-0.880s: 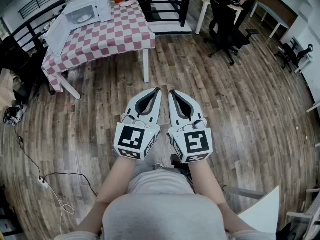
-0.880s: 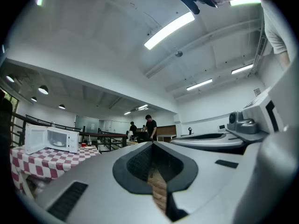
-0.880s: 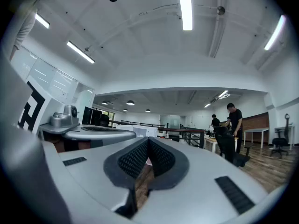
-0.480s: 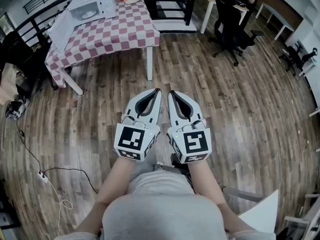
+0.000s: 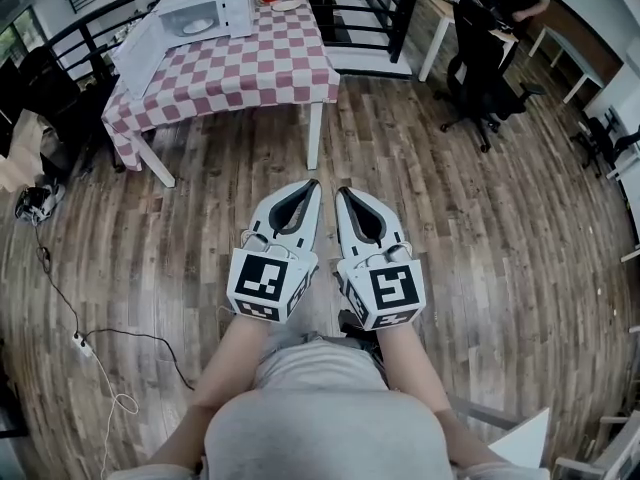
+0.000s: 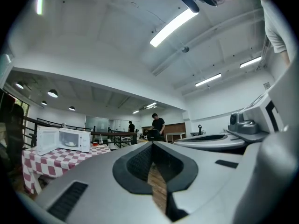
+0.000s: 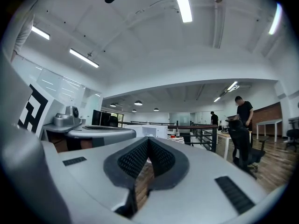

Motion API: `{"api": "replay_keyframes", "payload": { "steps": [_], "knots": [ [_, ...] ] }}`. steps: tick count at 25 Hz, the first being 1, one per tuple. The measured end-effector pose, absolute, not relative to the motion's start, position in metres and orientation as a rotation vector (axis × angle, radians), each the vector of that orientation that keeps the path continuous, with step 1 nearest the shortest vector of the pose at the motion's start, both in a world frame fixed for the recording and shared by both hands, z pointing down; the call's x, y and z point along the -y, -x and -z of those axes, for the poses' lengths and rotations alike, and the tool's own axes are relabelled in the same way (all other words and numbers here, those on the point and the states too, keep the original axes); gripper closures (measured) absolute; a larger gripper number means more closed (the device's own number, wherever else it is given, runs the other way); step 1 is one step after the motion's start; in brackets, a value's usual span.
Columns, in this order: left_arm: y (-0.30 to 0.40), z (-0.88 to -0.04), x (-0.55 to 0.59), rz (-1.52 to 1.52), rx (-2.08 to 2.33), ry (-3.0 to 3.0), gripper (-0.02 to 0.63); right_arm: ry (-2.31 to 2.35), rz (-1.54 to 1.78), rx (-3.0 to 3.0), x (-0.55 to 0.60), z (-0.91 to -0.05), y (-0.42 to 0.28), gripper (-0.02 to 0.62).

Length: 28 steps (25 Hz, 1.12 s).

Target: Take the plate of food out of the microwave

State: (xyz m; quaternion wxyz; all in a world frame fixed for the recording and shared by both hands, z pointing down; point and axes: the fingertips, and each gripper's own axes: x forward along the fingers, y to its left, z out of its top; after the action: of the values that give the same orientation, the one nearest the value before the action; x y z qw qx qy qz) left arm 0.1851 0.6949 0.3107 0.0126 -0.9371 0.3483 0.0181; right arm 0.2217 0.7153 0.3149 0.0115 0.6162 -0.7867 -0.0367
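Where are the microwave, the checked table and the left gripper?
microwave [image 5: 236, 10], head view, right part of its front.
checked table [image 5: 262, 68], head view, bare patch of the cloth.
left gripper [image 5: 314, 184], head view, its closed fingertips.

Plate inside open wht microwave, far top-L.

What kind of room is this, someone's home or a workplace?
Most likely a workplace: an open-plan office or lab. A black office chair stands on the wood-plank floor and strip lights run along the ceiling. A microwave sits on a table with a checked cloth, perhaps a test setup.
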Motion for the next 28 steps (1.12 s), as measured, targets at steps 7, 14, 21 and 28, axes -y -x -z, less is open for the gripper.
{"api": "replay_keyframes", "payload": {
  "steps": [7, 14, 21, 28],
  "knots": [
    [-0.162, -0.306, -0.644, -0.068, -1.170, 2.892, 0.604, -1.862, 0.124, 2.498, -0.663, -0.311, -0.201, 0.571],
    [-0.145, -0.308, -0.584, -0.062, -1.219, 2.881, 0.604, -1.805, 0.118, 2.527, -0.607, -0.314, -0.181, 0.571],
    [-0.130, -0.306, -0.525, -0.085, -1.228, 2.879, 0.604, -1.762, 0.111, 2.549, -0.546, -0.315, -0.161, 0.571],
    [-0.113, -0.307, -0.460, -0.095, -1.254, 2.884, 0.604, -1.733, 0.101, 2.565, -0.484, -0.317, -0.145, 0.571]
  ]
}}
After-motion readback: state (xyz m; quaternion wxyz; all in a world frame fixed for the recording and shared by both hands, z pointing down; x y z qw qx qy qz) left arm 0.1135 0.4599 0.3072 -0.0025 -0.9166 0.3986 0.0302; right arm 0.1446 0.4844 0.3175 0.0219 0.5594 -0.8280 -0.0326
